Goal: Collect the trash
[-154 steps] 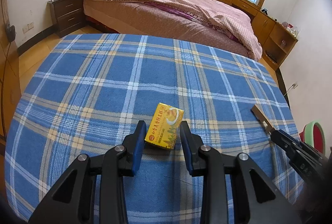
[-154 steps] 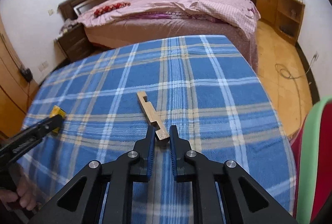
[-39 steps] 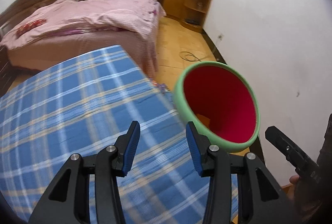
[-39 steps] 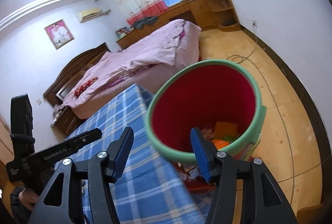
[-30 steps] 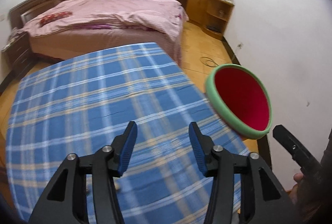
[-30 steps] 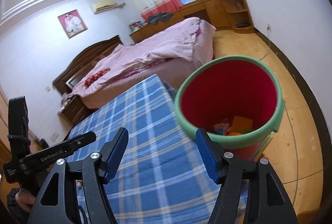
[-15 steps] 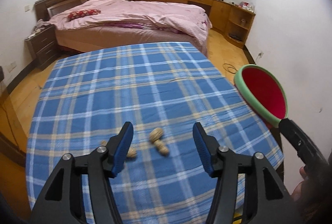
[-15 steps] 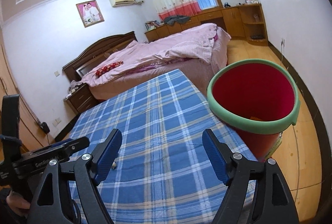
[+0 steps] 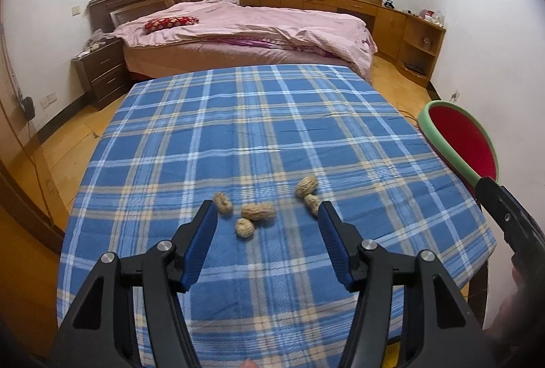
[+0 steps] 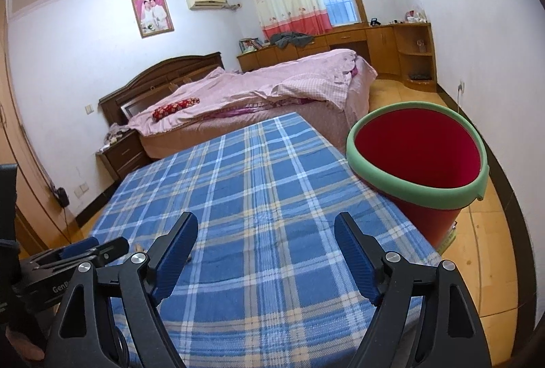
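Observation:
Several peanuts in their shells lie in a loose cluster on the blue plaid tablecloth. My left gripper hovers over them, open; its blue pads touch none of them. A red bin with a green rim stands off the table's right edge. My right gripper is open and empty above the cloth, with the bin to its right. The left gripper shows at the lower left of the right wrist view, one peanut just beyond it. The right gripper shows at the right edge of the left wrist view.
A bed with a pink quilt stands behind the table, with a dark nightstand to its left. Wooden cabinets line the far right wall. A cable lies on the wooden floor by the bin.
Both views have swung left from the bin back over the table. The peanuts have come into the left wrist view. Both grippers' jaws stand wider. The yellow box and wooden strip are gone from the cloth.

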Demonstrator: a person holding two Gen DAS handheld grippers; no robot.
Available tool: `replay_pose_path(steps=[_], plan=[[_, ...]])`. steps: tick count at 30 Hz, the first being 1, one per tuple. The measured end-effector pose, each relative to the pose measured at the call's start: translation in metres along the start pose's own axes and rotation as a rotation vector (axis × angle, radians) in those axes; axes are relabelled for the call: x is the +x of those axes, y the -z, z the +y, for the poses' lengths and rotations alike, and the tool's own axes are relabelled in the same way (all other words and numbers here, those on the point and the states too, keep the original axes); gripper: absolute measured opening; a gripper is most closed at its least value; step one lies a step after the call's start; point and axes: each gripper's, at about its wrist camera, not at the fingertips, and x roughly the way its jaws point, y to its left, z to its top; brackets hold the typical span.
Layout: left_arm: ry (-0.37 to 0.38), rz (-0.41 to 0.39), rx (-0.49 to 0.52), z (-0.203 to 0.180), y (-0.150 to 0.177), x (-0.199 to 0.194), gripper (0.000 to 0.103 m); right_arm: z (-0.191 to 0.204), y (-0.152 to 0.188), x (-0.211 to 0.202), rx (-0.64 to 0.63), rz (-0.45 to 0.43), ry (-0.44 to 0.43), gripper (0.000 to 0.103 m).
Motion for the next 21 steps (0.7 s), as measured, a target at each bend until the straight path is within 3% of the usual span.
replay_pose_path(steps=[21], plan=[[-0.042,0.003,-0.057,0.018,0.01,0.008,0.061,0.016,0.015,-0.003,-0.058,-0.022,0.041,0.083]])
